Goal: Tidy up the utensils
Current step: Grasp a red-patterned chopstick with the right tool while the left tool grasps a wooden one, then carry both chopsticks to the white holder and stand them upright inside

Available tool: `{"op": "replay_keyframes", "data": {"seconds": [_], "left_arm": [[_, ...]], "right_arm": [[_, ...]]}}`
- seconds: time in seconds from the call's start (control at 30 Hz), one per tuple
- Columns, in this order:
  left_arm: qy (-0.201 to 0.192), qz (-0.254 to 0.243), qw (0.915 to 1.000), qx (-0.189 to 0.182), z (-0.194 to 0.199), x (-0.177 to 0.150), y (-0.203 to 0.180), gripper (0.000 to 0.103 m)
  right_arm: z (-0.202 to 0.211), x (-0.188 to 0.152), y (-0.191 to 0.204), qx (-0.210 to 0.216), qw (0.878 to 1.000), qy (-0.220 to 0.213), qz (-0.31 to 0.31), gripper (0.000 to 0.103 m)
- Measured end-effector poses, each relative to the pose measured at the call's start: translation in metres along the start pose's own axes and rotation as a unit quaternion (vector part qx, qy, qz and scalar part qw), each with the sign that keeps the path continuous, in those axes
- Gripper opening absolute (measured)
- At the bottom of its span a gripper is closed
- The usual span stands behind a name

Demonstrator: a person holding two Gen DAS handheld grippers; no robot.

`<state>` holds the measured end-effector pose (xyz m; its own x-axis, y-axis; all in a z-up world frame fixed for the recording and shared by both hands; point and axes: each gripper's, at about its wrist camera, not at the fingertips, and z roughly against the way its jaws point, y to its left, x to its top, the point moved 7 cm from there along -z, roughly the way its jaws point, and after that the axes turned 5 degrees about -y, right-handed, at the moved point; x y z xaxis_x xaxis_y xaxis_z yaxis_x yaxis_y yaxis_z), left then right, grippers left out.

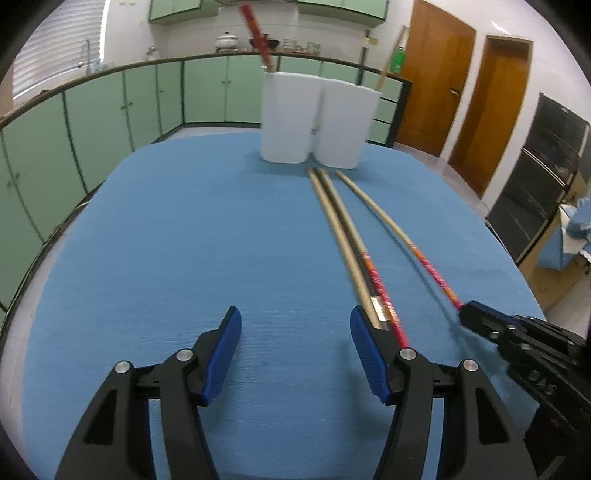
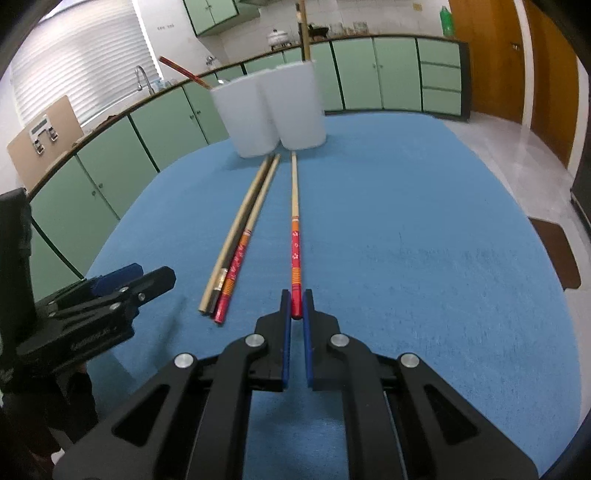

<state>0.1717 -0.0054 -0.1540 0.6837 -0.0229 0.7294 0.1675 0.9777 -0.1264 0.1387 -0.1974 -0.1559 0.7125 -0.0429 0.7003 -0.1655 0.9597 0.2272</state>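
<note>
Two claws work over the blue desk (image 2: 424, 258). Nearest, the right claw (image 2: 296, 304) is clenched on the red butt end of a single chopstick (image 2: 294, 221), which runs straight away from it toward the white holders, its pale tip near their base. The left claw (image 1: 295, 339) hangs released, nothing between its blue pads, with its right finger just beside the ends of a bundle of chopsticks (image 2: 236, 251) lying on the desk to the left of the gripped one. Farther off stand two white utensil holders (image 2: 273, 110), touching each other; a red-patterned chopstick (image 2: 183, 70) leans out of the left one and a plain wooden stick (image 2: 306, 33) rises from the right.

Risk, as I judge it: the pinch sits at the very end, so on lifting the long chopstick may swing, droop or slip out. A low carry could knock its tip against a holder and tip it, and the left claw could nudge the bundle and roll it.
</note>
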Motion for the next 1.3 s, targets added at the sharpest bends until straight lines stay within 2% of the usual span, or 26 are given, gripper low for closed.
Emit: {"op": "replay_keyframes", "data": {"seconds": [0.13, 0.37, 0.67, 0.8, 0.97, 1.03, 1.07, 1.13, 1.2, 1.3], "left_arm": [[0.013, -0.012, 0.9998, -0.012, -0.004, -0.005, -0.013, 0.06], [0.028, -0.037, 0.9988, -0.015, -0.01, -0.01, -0.029, 0.06], [0.028, -0.031, 0.999, 0.016, -0.007, -0.008, -0.019, 0.062], [0.028, -0.027, 0.9989, 0.028, -0.006, -0.009, -0.015, 0.062], [0.037, -0.047, 0.9975, 0.037, -0.011, -0.011, -0.019, 0.061], [0.037, -0.049, 0.9975, 0.036, -0.012, -0.011, -0.02, 0.058], [0.036, -0.048, 0.9976, 0.035, -0.012, -0.01, -0.02, 0.054], [0.033, -0.046, 0.9978, 0.034, -0.011, -0.009, -0.02, 0.041], [0.03, -0.046, 0.9979, 0.033, -0.01, -0.009, -0.02, 0.022], [0.029, -0.05, 0.9979, 0.03, -0.011, -0.008, -0.024, 0.007]], "right_arm": [[-0.007, -0.005, -0.002, 0.004, 1.0, 0.019, -0.006, 0.005], [-0.006, -0.005, -0.003, 0.011, 1.0, 0.022, -0.013, 0.005], [-0.005, -0.006, -0.001, 0.008, 1.0, 0.021, -0.01, 0.005], [-0.006, -0.004, 0.002, 0.008, 1.0, 0.021, -0.002, 0.009], [-0.009, -0.004, 0.004, 0.01, 1.0, 0.024, 0.004, 0.012], [-0.009, -0.004, 0.003, 0.011, 1.0, 0.024, 0.004, 0.012], [-0.01, -0.004, 0.003, 0.012, 1.0, 0.024, 0.004, 0.012], [-0.011, -0.003, 0.002, 0.014, 1.0, 0.025, 0.002, 0.012], [-0.01, -0.003, 0.001, 0.011, 1.0, 0.024, 0.002, 0.008], [-0.009, -0.004, 0.0, 0.009, 1.0, 0.022, 0.0, 0.006]]}}
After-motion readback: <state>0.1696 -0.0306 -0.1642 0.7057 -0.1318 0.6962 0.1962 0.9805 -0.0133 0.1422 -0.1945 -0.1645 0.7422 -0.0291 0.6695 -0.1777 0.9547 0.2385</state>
